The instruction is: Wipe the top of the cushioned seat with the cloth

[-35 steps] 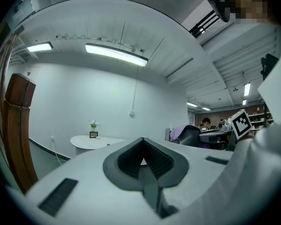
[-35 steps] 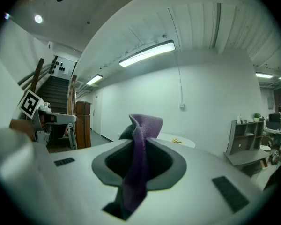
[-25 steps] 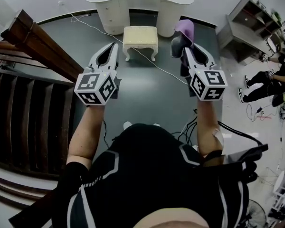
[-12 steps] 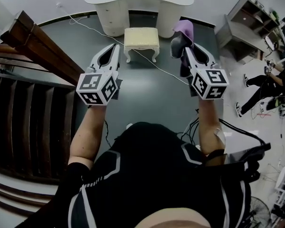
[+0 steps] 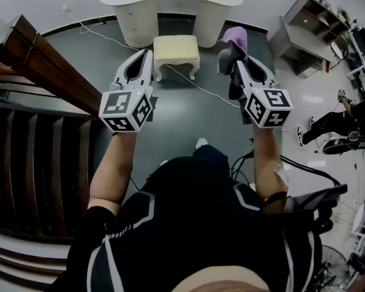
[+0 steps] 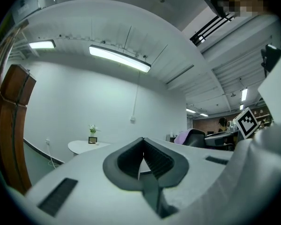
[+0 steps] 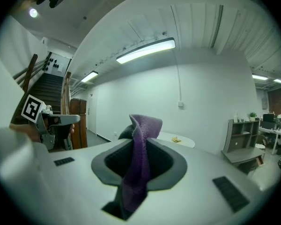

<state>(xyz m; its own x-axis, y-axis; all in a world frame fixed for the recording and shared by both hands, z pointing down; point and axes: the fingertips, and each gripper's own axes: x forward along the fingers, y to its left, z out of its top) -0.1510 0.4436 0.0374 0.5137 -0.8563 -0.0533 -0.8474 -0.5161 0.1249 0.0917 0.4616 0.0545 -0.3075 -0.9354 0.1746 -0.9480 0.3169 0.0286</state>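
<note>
A cream cushioned stool (image 5: 177, 48) stands on the dark floor in front of a white desk (image 5: 170, 5). My right gripper (image 5: 235, 59) is shut on a purple cloth (image 5: 235, 38), which sticks up between its jaws (image 7: 139, 146) and hangs down behind them. It is held in the air to the right of the stool. My left gripper (image 5: 143, 59) is shut with nothing in it (image 6: 143, 150), just left of the stool and nearer to me. Both grippers point level toward the far wall.
A wooden staircase with a brown handrail (image 5: 42, 59) fills the left side. A white cable (image 5: 194, 81) runs across the floor under the stool. Grey shelves (image 5: 304, 29) stand at the right, with a person (image 5: 334, 126) beyond them. Black cables (image 5: 304, 169) trail by my right arm.
The stool and desk have slid slightly up and left in the head view as I step forward. Both grippers hold their pose; the cloth stays clamped.
</note>
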